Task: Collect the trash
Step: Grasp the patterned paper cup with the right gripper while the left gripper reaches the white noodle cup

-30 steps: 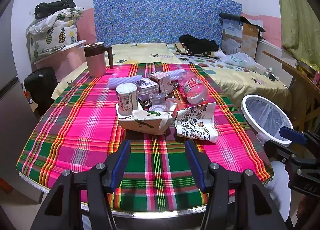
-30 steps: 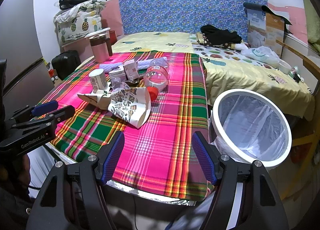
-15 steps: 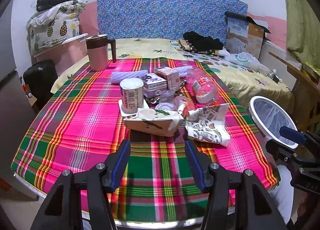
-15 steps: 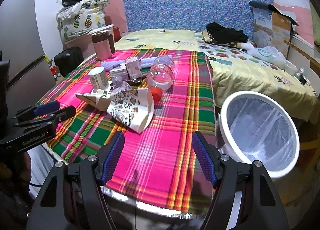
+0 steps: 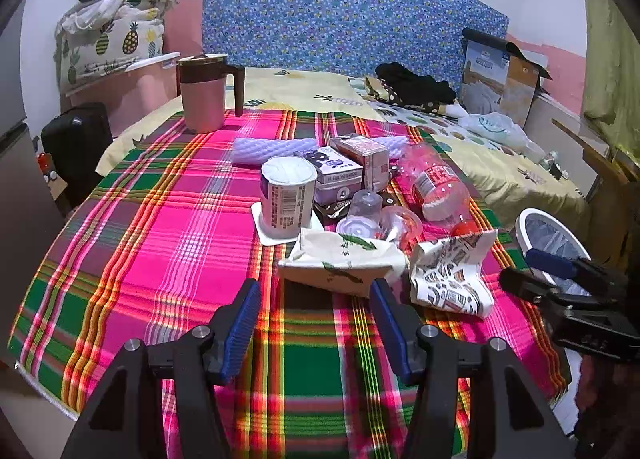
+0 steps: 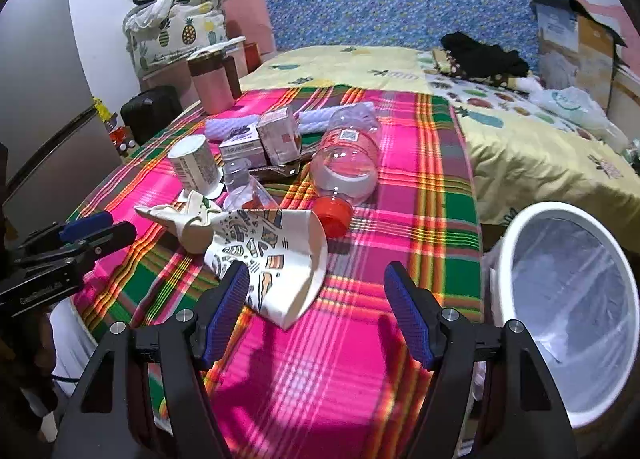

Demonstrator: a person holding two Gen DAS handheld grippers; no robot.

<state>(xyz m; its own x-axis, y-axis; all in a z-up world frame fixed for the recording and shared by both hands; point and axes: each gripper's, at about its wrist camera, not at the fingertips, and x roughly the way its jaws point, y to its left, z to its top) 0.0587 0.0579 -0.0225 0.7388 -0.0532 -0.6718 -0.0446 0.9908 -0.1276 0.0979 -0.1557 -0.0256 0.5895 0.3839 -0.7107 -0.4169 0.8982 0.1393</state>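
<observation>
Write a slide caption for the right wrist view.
Open right gripper nears patterned paper wrapper on plaid tablecloth, lined white bin alongside.

Left claw (image 5: pixel 315 313), right claw (image 6: pixel 316 301): jaws apart, empty.

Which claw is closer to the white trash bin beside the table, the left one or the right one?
Right. The right claw hovers over the table edge right beside the white trash bin. The left claw is further along the table, facing the cream tissue pack.
</observation>
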